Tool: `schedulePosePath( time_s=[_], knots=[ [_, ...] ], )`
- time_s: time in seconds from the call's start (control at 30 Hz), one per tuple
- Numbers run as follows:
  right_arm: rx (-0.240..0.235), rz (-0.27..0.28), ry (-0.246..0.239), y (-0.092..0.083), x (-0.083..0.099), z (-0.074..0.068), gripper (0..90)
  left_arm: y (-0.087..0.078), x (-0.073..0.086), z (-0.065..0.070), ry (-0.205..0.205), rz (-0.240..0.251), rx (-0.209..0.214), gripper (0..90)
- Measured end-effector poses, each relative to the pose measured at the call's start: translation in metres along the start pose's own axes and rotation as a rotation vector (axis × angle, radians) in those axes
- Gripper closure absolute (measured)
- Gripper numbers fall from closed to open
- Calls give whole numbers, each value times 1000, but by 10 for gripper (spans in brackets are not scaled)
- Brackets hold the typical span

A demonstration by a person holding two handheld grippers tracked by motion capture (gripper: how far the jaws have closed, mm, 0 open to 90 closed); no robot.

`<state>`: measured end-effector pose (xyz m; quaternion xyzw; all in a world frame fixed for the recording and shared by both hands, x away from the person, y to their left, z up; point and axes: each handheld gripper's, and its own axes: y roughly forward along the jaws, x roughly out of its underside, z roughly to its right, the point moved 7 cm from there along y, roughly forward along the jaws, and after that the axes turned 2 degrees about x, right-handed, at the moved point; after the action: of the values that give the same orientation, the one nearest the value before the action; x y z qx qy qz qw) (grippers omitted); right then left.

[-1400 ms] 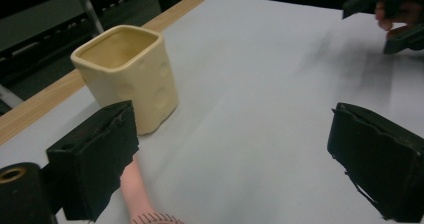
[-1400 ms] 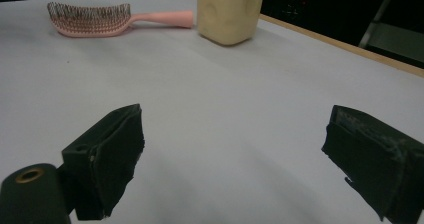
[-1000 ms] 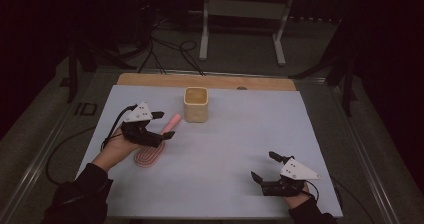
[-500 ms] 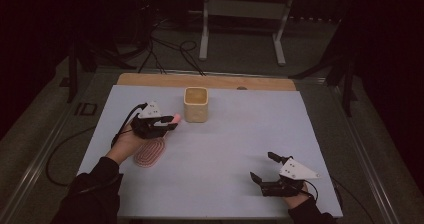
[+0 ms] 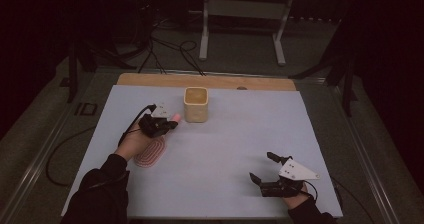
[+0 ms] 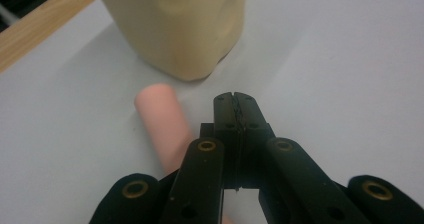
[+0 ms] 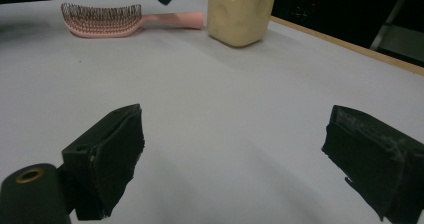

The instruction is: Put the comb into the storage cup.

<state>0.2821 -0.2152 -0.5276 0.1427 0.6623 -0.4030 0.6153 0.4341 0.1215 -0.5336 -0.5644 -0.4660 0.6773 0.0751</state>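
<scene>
The left gripper (image 5: 161, 124) sits left of centre in the high view, just above the brush (image 5: 151, 152). In the left gripper view its jaws have just been closing and now meet pad to pad (image 6: 235, 115), with nothing between them. The pink brush handle (image 6: 162, 120) lies on the sheet immediately to the left of the closed jaws, outside the grip. Whether the jaws touch the handle cannot be told.

The brush lies flat on the white sheet (image 5: 230, 144). In the high view its oval head is at lower left of centre and its handle tip (image 5: 176, 117) points up and right toward the cup (image 5: 196, 104). In the right gripper view the brush (image 7: 115, 20) lies across the upper left, bristles up, with its handle end just beside the cup (image 7: 240, 11); the two appear close but contact is not resolvable.

The cup is a cream, square-sided container standing upright at upper centre of the high view, near the wooden strip (image 5: 205, 81) at the far edge of the sheet. In the left gripper view it occupies the upper middle of the frame (image 6: 185, 24), just beyond the handle end.

The right gripper (image 5: 267, 170) rests at lower right of the high view, well apart from brush and cup. Its jaws stand wide open over bare sheet, holding nothing.
</scene>
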Motion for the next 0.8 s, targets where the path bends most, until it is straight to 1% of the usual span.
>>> schedulePosePath(
  time_s=[0.07,0.17,0.23,0.33,0.37,0.47,0.57,0.67,0.73,0.8],
  knots=[
    [-1,-1,-3,0,0,0,89,5,1,0,4,-17,0,899],
    [0,2,-1,0,0,1,89,10,3,-1,-8,-44,4,899],
    [0,0,-1,0,0,0,89,13,3,-3,-11,-62,-9,899],
    [0,2,-1,0,0,1,89,18,5,-6,-28,-75,-9,900],
    [-4,2,4,0,0,0,89,19,5,-7,-28,-81,-3,899],
    [-2,0,-1,0,0,0,89,23,4,-7,-19,-91,2,900],
    [-1,2,3,-1,0,1,89,26,3,-8,-17,-108,-2,900],
    [-2,2,2,-1,0,1,89,29,3,-12,-26,-121,-6,900],
    [-2,1,5,-1,1,1,89,29,3,-13,-36,-118,1,899],
    [-2,-2,3,-1,1,1,90,31,2,-13,-35,-122,2,900]
  ],
)
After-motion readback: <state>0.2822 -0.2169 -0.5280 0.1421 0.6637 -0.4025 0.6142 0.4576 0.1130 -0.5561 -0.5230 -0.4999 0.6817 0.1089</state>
